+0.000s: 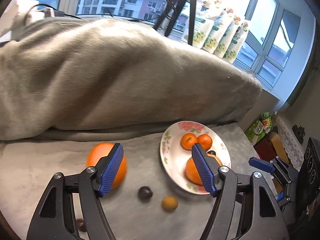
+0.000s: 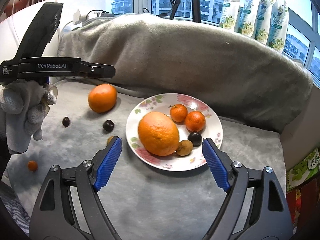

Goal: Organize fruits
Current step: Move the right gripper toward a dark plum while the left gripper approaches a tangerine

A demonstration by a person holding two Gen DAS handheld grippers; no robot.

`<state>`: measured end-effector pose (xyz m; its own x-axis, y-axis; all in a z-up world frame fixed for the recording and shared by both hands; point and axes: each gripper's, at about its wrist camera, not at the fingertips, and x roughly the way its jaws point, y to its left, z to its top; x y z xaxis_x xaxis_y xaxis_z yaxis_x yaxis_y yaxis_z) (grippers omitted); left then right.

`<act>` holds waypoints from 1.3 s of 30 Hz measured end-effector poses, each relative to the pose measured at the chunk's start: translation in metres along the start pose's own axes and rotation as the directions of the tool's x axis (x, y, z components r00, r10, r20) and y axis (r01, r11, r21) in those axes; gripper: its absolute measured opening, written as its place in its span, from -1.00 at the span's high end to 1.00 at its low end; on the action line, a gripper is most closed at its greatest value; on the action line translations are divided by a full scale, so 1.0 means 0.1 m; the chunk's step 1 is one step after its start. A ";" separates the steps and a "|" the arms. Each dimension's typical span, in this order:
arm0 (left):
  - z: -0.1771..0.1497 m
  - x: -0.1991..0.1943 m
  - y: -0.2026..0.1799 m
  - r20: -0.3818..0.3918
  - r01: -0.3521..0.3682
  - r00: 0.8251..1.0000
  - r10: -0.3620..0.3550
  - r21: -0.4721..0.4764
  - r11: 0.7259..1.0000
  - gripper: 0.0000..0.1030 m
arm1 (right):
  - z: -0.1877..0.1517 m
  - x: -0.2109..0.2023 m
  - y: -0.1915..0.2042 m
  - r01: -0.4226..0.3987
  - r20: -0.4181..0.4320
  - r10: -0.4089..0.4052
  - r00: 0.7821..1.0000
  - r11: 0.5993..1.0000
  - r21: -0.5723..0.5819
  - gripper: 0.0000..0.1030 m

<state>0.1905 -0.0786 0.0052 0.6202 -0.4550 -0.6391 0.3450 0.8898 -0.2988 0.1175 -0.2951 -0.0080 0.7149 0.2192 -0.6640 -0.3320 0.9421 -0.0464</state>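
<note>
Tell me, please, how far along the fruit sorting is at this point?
About halfway. Done: the floral plate holds a big orange, two mandarins, a dark plum and a brown longan. In hand: nothing; the left gripper and right gripper are both open and empty. Left on the grey cloth: another big orange, two dark fruits, a brown one and a tiny orange one.

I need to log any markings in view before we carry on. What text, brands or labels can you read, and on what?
"GenRobot.AI": side of the left gripper.
"Data Acquisition System": small print on the same gripper, at its rear end.
Green package: large Chinese characters, cut off by the frame edge.
Floral bags on the windowsill: print too small to read.
</note>
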 end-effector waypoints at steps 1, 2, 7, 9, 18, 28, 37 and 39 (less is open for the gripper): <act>-0.01 -0.04 0.02 0.004 -0.005 1.000 0.005 -0.001 1.000 -0.38 | 0.00 -0.01 0.02 -0.002 0.001 0.002 1.000 1.000 -0.003 -0.65; -0.02 -0.08 0.05 0.009 -0.011 1.000 0.011 -0.003 1.000 -0.38 | 0.01 -0.03 0.05 -0.005 0.002 0.005 1.000 1.000 -0.007 -0.65; -0.09 -0.28 0.13 0.037 -0.046 0.998 0.046 -0.004 0.999 -0.38 | 0.01 -0.08 0.17 -0.014 0.006 0.014 1.000 1.000 -0.023 -0.65; -0.13 -0.35 0.15 0.046 -0.058 0.997 0.059 -0.004 0.998 -0.38 | 0.02 -0.09 0.20 -0.020 0.006 0.020 1.000 0.999 -0.026 -0.65; -0.28 -0.64 0.16 0.095 -0.125 0.988 0.122 0.026 0.992 -0.38 | 0.04 -0.09 0.29 -0.036 0.002 0.037 0.999 0.999 -0.024 -0.66; -0.68 -0.94 0.27 0.119 -0.181 0.977 0.176 0.038 0.983 -0.38 | 0.07 -0.07 0.32 -0.074 0.003 0.074 0.997 0.997 0.009 -0.66; -1.25 -1.27 0.50 0.084 -0.221 0.972 0.221 -0.004 0.975 -0.38 | 0.13 0.02 0.48 -0.111 0.004 0.111 0.994 0.994 -0.025 -0.66; -1.35 -1.31 0.52 0.076 -0.230 0.970 0.230 -0.009 0.973 -0.38 | 0.15 0.07 0.53 -0.123 -0.003 0.123 0.992 0.992 -0.036 -0.66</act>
<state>0.0319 0.0316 -0.0226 0.7347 -0.2398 -0.6345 0.1873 0.9708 -0.1501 0.1136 -0.2396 -0.0037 0.6667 0.3324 -0.6671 -0.4391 0.8984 0.0089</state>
